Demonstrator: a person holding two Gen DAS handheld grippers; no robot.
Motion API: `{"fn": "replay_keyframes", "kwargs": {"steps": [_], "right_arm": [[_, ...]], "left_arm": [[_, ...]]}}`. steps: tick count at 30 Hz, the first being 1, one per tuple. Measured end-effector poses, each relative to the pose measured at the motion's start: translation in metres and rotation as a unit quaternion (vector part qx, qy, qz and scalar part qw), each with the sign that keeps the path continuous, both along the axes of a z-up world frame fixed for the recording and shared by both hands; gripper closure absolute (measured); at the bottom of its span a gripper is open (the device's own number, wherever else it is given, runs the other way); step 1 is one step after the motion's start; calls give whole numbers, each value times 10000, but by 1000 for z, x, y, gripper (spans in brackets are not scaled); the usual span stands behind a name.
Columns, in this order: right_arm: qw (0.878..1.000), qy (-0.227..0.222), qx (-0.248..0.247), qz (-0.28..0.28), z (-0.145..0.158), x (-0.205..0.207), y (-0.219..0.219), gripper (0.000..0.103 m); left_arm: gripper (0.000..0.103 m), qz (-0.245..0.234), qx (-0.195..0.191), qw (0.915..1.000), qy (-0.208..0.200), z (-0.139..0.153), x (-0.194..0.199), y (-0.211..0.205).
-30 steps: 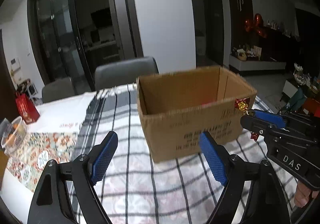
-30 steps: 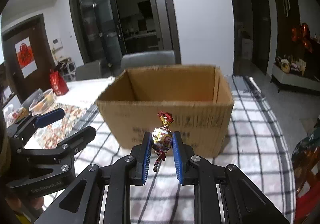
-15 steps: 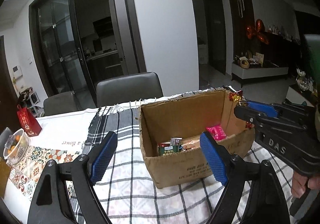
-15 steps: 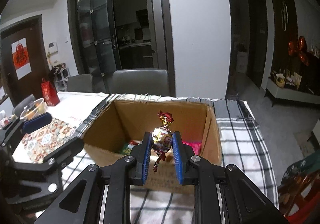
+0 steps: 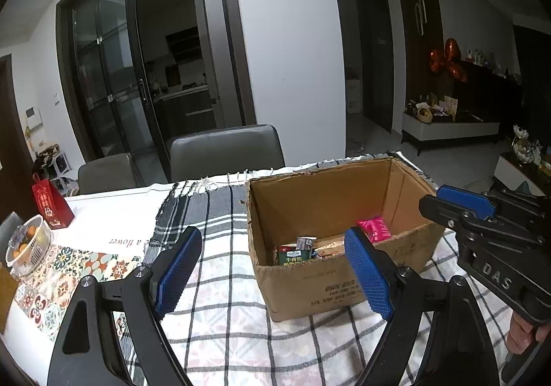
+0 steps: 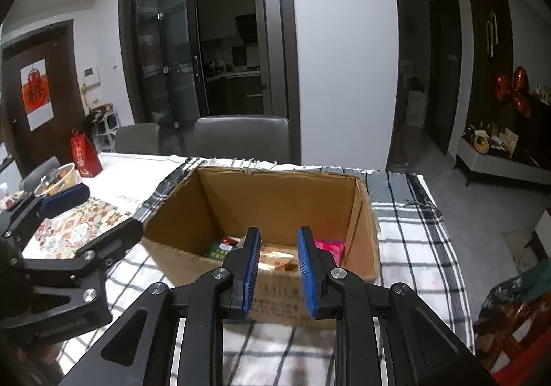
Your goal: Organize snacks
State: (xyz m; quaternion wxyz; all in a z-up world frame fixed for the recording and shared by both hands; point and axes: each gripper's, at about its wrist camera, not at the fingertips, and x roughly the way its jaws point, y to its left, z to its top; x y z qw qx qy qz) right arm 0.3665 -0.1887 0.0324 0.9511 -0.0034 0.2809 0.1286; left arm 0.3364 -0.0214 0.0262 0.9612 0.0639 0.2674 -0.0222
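Observation:
An open cardboard box [image 5: 327,282] [image 6: 275,193] stands on the checked cloth. Inside lie a green packet [image 5: 292,255] [image 6: 220,250], a pink packet [image 5: 373,229] [image 6: 330,248] and some brownish wrappers. My right gripper [image 6: 277,234] hangs over the box's near wall, its blue pads a small gap apart with nothing between them. From the left wrist view it [image 5: 447,200] reaches in at the box's right rim. My left gripper [image 5: 272,232] [image 6: 103,214] stands wide open and empty, left of the box and in front of it.
Two grey chairs [image 5: 224,155] [image 6: 241,134] stand behind the table. A red gift bag [image 5: 51,203] and a white basket of fruit [image 5: 27,244] sit at the far left by a patterned runner [image 5: 69,269]. A hand [image 5: 523,334] holds the right gripper's handle.
The foil-wrapped candy held in the right gripper is gone from between its pads. Both grippers have risen, so the inside of the box now shows.

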Motion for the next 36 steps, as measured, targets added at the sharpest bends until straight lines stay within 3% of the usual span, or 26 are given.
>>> {"fn": "replay_keyframes", "kwargs": {"steps": [3, 6, 9, 13, 19, 26, 36], "right_arm": [[10000, -6, 91, -23, 6, -17, -4, 80], [9998, -2, 205, -87, 10, -34, -9, 63], [9996, -70, 196, -178, 16, -53, -13, 61], [9993, -84, 213, -307, 25, -82, -17, 42], [9985, -155, 181, -491, 37, -122, -22, 30], [9974, -305, 170, -624, 48, -166, -27, 22], [9948, -558, 44, -846, 63, -217, -32, 21]], "left_arm": [[17, -31, -103, 9999, -53, 7, -16, 2], [9, -8, -198, 9997, -138, 14, -33, 5], [5, -21, -315, 9993, -223, 22, -54, 8], [3, -51, -269, 9989, -369, 32, -79, 8], [0, -128, -309, 9980, -531, 47, -122, 6], [0, -176, -301, 9968, -714, 58, -163, 2], [0, -254, -392, 9954, -839, 65, -208, -4]]}}
